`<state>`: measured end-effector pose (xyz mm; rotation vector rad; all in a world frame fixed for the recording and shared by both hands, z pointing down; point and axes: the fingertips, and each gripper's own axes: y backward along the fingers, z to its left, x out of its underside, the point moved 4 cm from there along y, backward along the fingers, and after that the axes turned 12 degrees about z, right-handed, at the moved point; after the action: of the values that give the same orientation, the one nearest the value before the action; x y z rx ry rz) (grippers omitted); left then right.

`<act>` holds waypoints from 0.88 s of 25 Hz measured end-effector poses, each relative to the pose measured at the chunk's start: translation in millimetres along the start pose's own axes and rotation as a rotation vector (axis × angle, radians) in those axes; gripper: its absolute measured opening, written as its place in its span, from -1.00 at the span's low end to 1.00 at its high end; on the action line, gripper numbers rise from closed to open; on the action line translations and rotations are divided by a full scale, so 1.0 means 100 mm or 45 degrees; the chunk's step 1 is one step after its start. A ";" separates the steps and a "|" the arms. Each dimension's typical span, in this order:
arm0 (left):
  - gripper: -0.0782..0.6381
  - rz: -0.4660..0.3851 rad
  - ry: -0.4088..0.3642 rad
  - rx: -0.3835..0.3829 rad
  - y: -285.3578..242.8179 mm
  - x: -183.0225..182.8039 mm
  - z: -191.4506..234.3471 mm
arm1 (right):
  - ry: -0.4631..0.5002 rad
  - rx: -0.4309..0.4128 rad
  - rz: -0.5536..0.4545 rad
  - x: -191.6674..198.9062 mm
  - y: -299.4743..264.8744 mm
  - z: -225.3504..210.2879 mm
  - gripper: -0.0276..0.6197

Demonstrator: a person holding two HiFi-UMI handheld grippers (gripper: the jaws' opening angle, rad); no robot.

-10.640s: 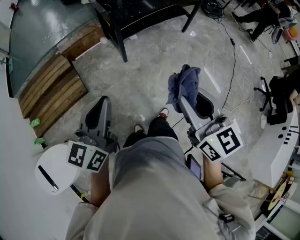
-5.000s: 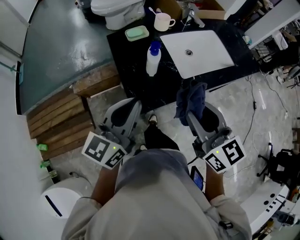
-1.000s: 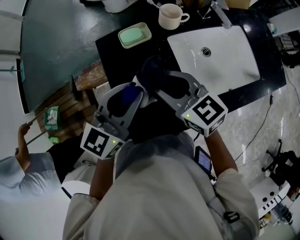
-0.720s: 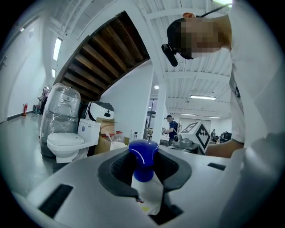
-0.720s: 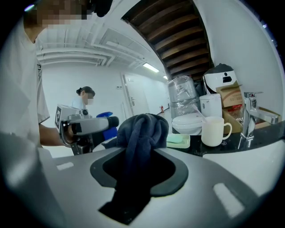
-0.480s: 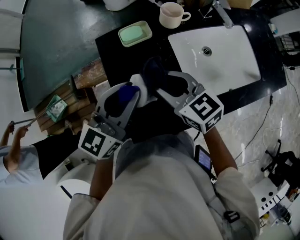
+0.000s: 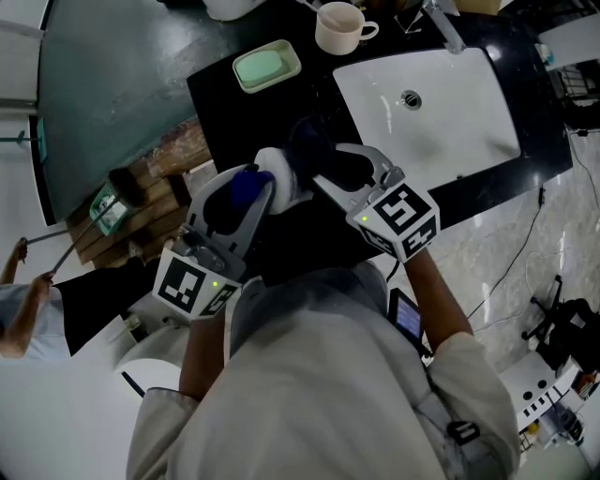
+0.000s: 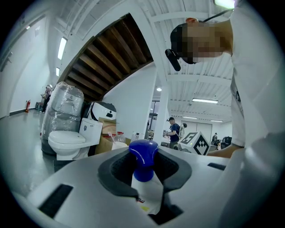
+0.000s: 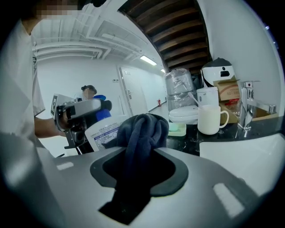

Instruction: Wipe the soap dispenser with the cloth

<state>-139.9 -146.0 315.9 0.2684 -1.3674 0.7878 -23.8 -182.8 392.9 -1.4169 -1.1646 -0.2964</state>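
The soap dispenser (image 7: 279, 175), a white bottle with a blue pump, is held off the counter with my left gripper (image 7: 246, 195) shut on it. In the left gripper view its blue pump and neck (image 8: 143, 156) sit between the jaws. My right gripper (image 7: 330, 165) is shut on a dark blue cloth (image 7: 309, 142), whose bunched end lies against the bottle's side. The right gripper view shows the cloth (image 9: 142, 130) bulging out of the jaws, with the bottle's label (image 9: 103, 132) just behind it to the left.
Below lies a black counter (image 7: 220, 105) with a white sink (image 7: 450, 103), a faucet (image 7: 441, 23), a cream mug (image 7: 337, 28) and a green soap dish (image 7: 265, 67). A person (image 7: 19, 314) with a long-handled tool stands at the left. A toilet (image 8: 67, 141) stands farther back.
My right gripper has sunk a little with the cloth along the bottle. The left gripper kept still. The person at the left shifted further left.
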 end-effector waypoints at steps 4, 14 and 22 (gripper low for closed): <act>-0.51 -0.003 0.004 0.000 0.00 0.00 0.01 | -0.008 0.010 0.028 0.06 -0.02 -0.03 -0.52; -0.51 -0.015 0.008 -0.006 0.03 0.01 0.02 | -0.031 0.040 0.121 0.22 -0.08 -0.10 -0.52; -0.51 -0.030 0.023 -0.026 0.04 0.02 0.04 | -0.071 0.069 0.227 0.38 -0.12 -0.15 -0.52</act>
<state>-145.5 -144.6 317.5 0.2604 -1.3520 0.7543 -8.9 -180.9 432.4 -1.4781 -1.0748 -0.0996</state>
